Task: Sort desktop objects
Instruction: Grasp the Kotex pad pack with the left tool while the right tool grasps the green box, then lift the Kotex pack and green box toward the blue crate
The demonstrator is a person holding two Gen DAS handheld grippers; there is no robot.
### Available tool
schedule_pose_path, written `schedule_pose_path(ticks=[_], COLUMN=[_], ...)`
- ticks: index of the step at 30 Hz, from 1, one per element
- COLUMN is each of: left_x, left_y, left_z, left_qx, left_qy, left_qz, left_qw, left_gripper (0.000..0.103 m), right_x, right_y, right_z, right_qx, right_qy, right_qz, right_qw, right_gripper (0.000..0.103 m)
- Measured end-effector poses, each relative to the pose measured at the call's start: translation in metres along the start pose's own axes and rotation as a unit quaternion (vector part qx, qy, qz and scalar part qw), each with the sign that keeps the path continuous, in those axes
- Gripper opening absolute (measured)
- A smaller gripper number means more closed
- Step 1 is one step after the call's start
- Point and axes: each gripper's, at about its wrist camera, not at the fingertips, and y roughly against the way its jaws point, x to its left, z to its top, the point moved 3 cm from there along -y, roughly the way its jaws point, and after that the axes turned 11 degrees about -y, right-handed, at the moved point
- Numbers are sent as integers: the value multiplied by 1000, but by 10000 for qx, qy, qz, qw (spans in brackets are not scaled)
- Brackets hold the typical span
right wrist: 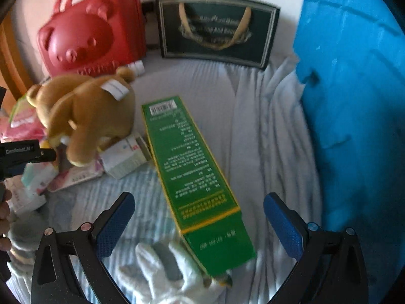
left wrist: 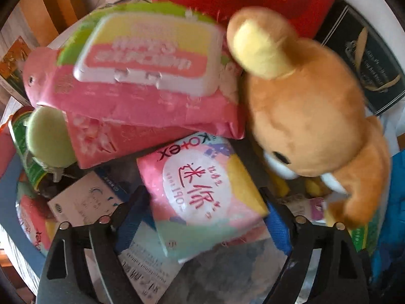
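Observation:
In the left wrist view my left gripper [left wrist: 205, 202] is open, its jaws either side of a pastel Kotex pack [left wrist: 202, 197] without closing on it. Beyond it lies a pink wet-wipes pack [left wrist: 141, 76] on a pink packet [left wrist: 106, 139], and a brown plush bear [left wrist: 314, 116] at the right. In the right wrist view my right gripper [right wrist: 200, 217] is open and empty above a long green box [right wrist: 192, 174] lying on a pale cloth [right wrist: 253, 126]. The bear [right wrist: 86, 116] and the left gripper's body [right wrist: 22, 152] show at the left.
A red bear-shaped case [right wrist: 91, 30] and a dark gift bag [right wrist: 217, 27] stand at the back. A blue bin [right wrist: 354, 101] fills the right. A white plush hand [right wrist: 167, 273] lies by the green box. A green can [left wrist: 22, 149] and small boxes [left wrist: 86, 202] crowd the left pile.

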Motion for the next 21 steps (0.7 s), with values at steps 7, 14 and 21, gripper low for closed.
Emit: schedule_pose_path(ticks=[7,14,21], left_x=[0,-4,4], left_y=[9,54,124], left_z=[-27,-66,-88], left_qx=[-157,-545,-1316], left_qy=[-281,-670,-1020], left_qz=[-194,-185,-51], left_qw=[9993,9961,9860], left_gripper=[72,71,71], right_x=[6,15,19], right_y=[-25,-18,59], right_z=[14,14,8], right_qx=[131,249,-478], right_qy=[-12,-48,-42], right_qz=[82,274,343], right_qw=[9999,9993,9983], right_gripper=[103,52,52])
